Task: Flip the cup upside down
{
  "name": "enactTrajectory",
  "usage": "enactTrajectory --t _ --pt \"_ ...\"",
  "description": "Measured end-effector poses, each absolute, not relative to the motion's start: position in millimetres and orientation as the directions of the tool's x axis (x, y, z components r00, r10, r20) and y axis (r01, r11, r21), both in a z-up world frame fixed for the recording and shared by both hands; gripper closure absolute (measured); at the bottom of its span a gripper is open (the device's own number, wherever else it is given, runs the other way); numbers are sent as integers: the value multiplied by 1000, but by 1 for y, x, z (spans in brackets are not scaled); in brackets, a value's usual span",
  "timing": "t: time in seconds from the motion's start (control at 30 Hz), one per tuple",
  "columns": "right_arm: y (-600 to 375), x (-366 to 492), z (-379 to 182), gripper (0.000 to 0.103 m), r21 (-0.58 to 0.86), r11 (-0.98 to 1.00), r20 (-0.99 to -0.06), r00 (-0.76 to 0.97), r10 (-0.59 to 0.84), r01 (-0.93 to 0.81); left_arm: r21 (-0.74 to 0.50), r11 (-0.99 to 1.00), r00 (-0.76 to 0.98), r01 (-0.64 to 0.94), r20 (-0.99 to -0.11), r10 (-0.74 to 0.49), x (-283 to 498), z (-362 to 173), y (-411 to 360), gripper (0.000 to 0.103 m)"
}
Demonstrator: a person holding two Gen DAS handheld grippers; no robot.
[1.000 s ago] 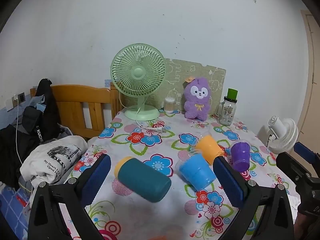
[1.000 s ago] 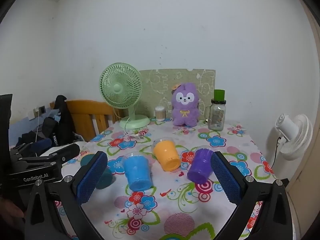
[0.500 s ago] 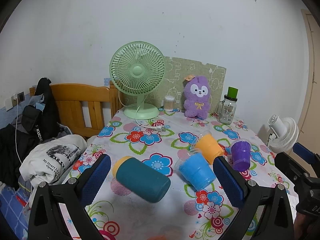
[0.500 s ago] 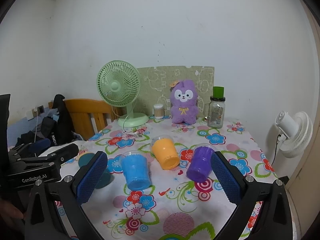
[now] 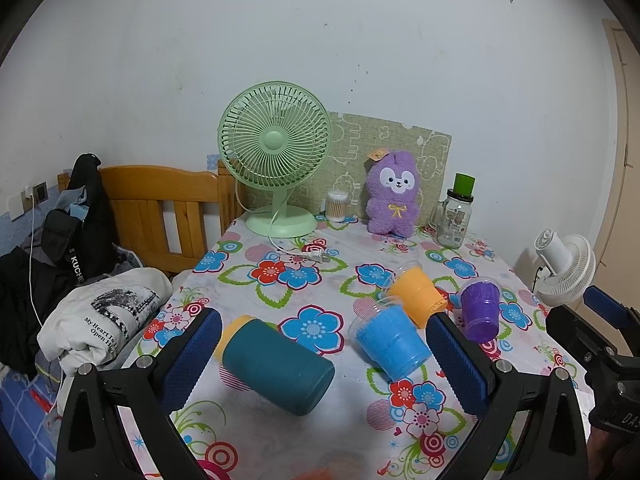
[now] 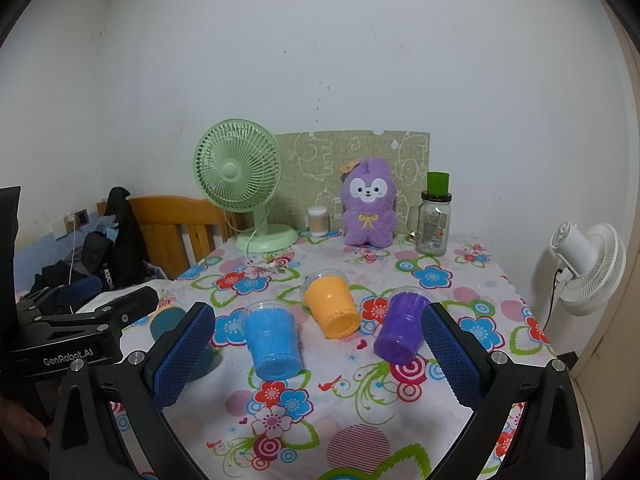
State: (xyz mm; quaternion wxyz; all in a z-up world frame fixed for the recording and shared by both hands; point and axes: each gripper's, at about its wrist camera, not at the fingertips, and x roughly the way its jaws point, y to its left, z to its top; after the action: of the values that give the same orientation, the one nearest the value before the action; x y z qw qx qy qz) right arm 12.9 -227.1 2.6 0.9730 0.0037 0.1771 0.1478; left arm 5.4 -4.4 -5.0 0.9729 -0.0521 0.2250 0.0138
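Cups on floral table (image 5: 280, 432), teal cup (image 5: 276, 362) lying on its side between wide-open left gripper (image 5: 324, 358) fingers, untouched, blue cup (image 6: 272, 340), orange cup (image 6: 332, 306), purple cup (image 6: 402, 328) tipped over ahead of wide-open, empty right gripper (image 6: 318, 360)

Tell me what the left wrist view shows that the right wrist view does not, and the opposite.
Only the left wrist view shows the whole teal cup lying on its side, and the folded white shirt. Only the right wrist view shows the left tongs from the side, hiding most of that cup. Both show the blue cup, orange cup, purple cup and green fan.
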Motion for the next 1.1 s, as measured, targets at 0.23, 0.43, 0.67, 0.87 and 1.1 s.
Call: enactTrajectory --t 0.23,0.43,0.67,0.87,1.1 --pt "-227 14 3 0 60 957 -349 892 288 -285 -96 994 899 -49 -438 2 5 -5 -4 0" --pt "-226 15 2 0 57 958 -355 891 284 -282 -99 994 896 -50 -444 1 5 -8 -4 0" --pt "-226 19 1 0 52 963 -367 891 266 -266 -95 995 891 -43 -453 -4 6 -9 -6 0" --pt "-239 40 -13 0 83 980 -458 866 198 -180 -72 997 871 -7 -491 -29 20 -14 -15 0" --pt "-260 76 -39 0 92 995 -573 815 90 -46 -52 997 822 49 -566 -70 51 -32 -32 0"
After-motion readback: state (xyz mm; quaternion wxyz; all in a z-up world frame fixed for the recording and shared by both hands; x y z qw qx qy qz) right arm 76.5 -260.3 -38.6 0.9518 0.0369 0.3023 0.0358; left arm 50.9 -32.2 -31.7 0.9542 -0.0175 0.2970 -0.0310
